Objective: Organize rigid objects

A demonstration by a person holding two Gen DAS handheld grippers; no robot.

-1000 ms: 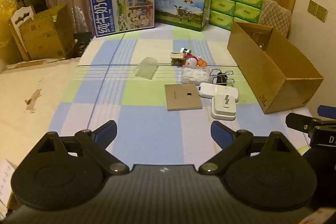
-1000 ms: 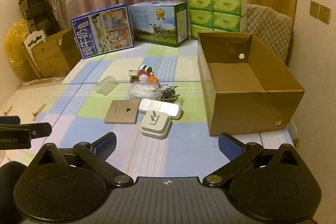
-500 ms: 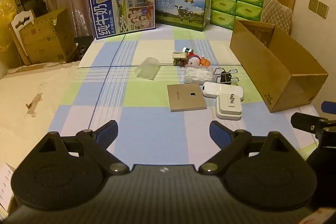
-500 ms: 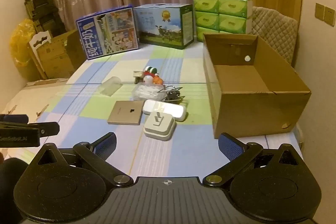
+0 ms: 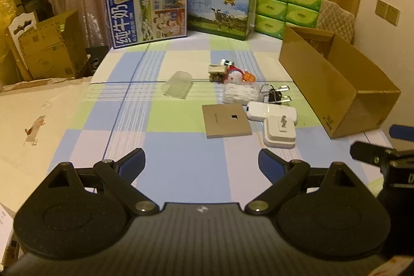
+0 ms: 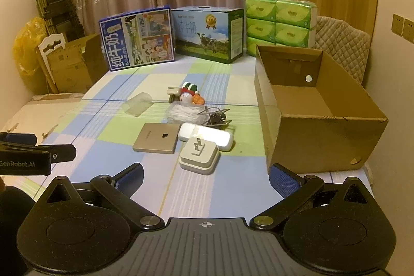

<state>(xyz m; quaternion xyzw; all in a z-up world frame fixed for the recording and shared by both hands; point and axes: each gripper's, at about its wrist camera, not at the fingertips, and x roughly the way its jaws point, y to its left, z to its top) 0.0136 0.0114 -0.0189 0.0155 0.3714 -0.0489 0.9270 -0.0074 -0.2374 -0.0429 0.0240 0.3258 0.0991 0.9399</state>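
A cluster of small objects lies mid-table: a tan square plate (image 5: 226,120) (image 6: 157,137), a white plug block (image 5: 280,131) (image 6: 199,155), a white oblong case (image 5: 270,112) (image 6: 205,138), black binder clips (image 5: 275,95) (image 6: 214,117), a clear bag (image 6: 181,112), small toys (image 5: 234,74) (image 6: 187,92) and a clear cup (image 5: 178,87) (image 6: 137,104) lying on its side. An open cardboard box (image 5: 333,84) (image 6: 318,110) stands to their right. My left gripper (image 5: 201,162) is open and empty, short of the plate. My right gripper (image 6: 205,177) is open and empty, just short of the plug block.
Two milk cartons (image 5: 147,12) (image 6: 207,34) and stacked green tissue packs (image 5: 288,5) (image 6: 279,25) line the table's far edge. Cardboard boxes (image 5: 49,48) and a folded trolley (image 6: 55,7) stand at the left. The checkered cloth (image 5: 181,167) covers the table.
Both grippers have lifted slightly and moved a little toward the objects; the view sits a bit higher. Both remain open and empty.
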